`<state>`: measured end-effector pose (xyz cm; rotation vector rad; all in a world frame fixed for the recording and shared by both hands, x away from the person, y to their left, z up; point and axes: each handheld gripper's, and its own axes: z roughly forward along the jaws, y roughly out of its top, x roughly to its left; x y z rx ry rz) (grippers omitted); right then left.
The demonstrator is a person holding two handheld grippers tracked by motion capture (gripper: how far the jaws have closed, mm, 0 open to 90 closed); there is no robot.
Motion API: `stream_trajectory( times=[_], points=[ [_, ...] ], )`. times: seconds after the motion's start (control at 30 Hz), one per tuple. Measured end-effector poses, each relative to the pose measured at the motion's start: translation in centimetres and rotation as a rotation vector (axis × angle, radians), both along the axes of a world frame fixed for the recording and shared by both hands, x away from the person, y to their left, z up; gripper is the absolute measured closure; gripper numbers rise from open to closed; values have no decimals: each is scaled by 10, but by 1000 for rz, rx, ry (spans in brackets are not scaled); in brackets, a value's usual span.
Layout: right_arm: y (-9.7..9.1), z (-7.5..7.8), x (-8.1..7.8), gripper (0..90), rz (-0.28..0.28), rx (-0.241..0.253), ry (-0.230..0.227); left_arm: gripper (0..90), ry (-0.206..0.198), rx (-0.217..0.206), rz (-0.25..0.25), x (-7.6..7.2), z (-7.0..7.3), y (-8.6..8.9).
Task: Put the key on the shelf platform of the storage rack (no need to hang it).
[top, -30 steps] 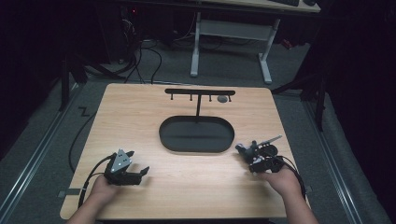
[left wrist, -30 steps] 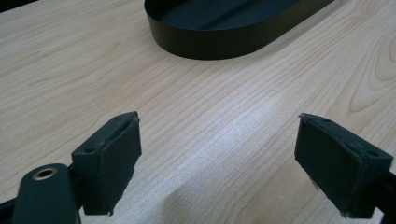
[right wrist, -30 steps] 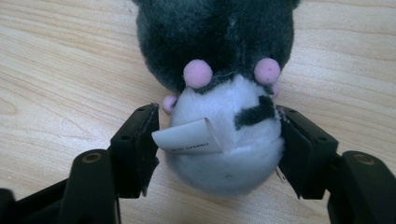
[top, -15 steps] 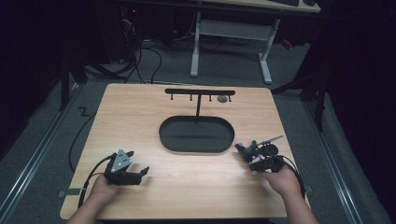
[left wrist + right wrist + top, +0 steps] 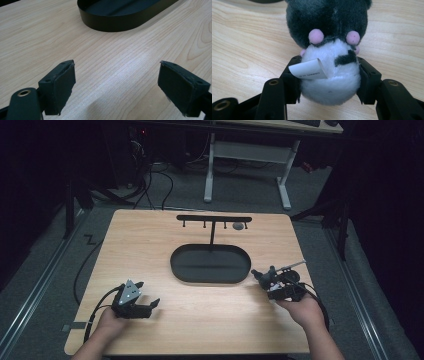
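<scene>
— Since a second ago, what has moved? Our two hands have hardly shifted on the table [image 5: 200, 320], but the jaws of our right gripper [image 5: 261, 277] have just been closing, and now they press on a plush toy [image 5: 329, 50] from both sides.

— So we hold it. What does it look like up close?

— In the right gripper view it sits straight ahead of us, its white belly squeezed between the two black pads [image 5: 292, 82], its dark grey part farther out, lying on the wood. We count four small pink bobbles on it and one black patch on the white.

— Any writing?

— One white tag [image 5: 308, 71] curls off its side, just at our left-hand pad in that view. There is a line of small print on it, upside down to us; we cannot read it with any certainty.

— And our left gripper [image 5: 142, 300]?

— Its jaws stand wide apart with nothing but bare wood between them. One black oval tray [image 5: 120, 17] lies well ahead of it, and what we can see of the inside is empty. In the high view the tray [image 5: 210, 279] sits just beside our right gripper's tips, the toy too small and dark there to pick out.

— Anything beyond the tray?

— One black T-shaped rack [image 5: 214, 218] rises from it, with a row of small pegs under its bar and one small round thing [image 5: 238, 226] hanging near its right end.
</scene>
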<state>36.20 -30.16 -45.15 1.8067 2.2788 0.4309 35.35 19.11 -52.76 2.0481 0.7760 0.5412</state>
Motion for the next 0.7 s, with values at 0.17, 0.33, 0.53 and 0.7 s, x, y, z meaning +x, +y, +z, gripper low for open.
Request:
stream_trajectory(
  times=[0.17, 0.33, 0.53, 0.7],
  points=[
    [3, 10, 0, 469, -1, -2, -11, 154, 1, -1, 1, 0, 0, 0],
    [5, 17, 1, 470, -1, 1, -21, 154, 1, -1, 0, 0, 0, 0],
    [7, 22, 3, 470, -3, 4, -27, 154, 2, -1, 1, 0, 0, 0],
    [9, 25, 6, 470, -4, 3, -28, 154, 3, -2, 1, 0, 0, 0]
  ],
)
